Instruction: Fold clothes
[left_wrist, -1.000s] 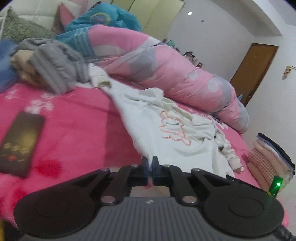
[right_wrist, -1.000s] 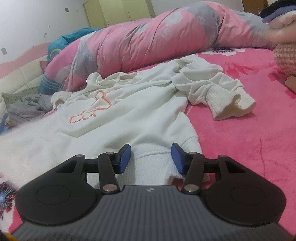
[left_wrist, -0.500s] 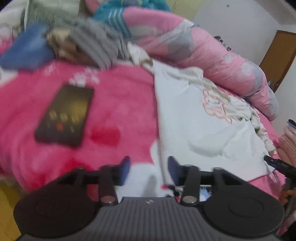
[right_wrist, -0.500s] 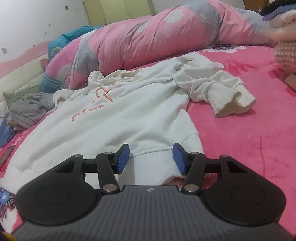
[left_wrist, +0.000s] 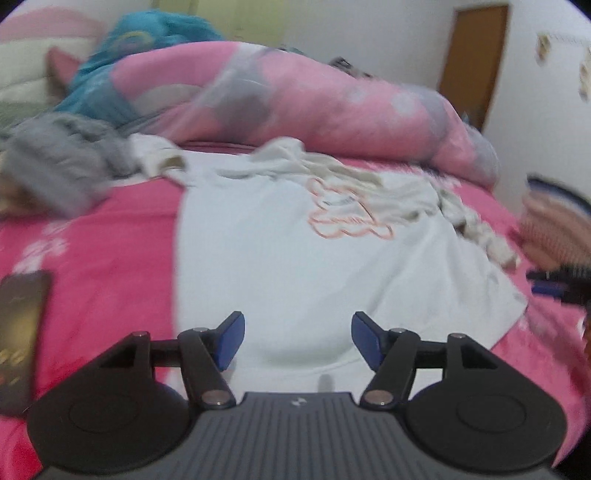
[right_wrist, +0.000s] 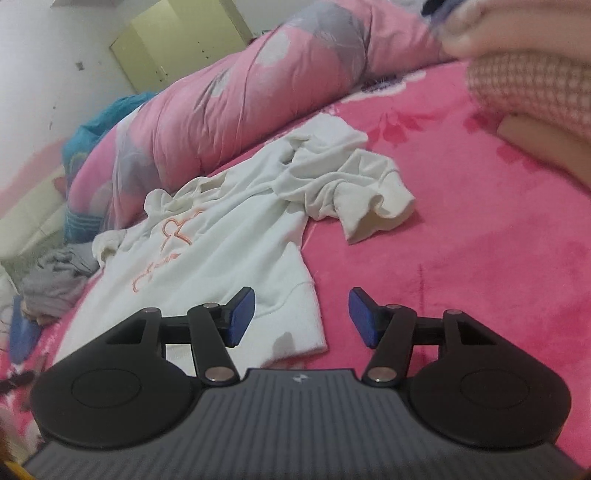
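Lying spread on the pink bedcover (left_wrist: 110, 236): white sweatshirt (left_wrist: 288, 258), hem nearest. Hovering over that hem, left gripper (left_wrist: 297, 341) opening, pinching nothing. Opening too, right gripper (right_wrist: 301, 317), gripping nothing, hem's right corner reaching between its blue pads (right_wrist: 242, 315).

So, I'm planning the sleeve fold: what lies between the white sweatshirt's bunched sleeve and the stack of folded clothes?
Only bare pink blanket between the sleeve and the stack, seen in the right wrist view.
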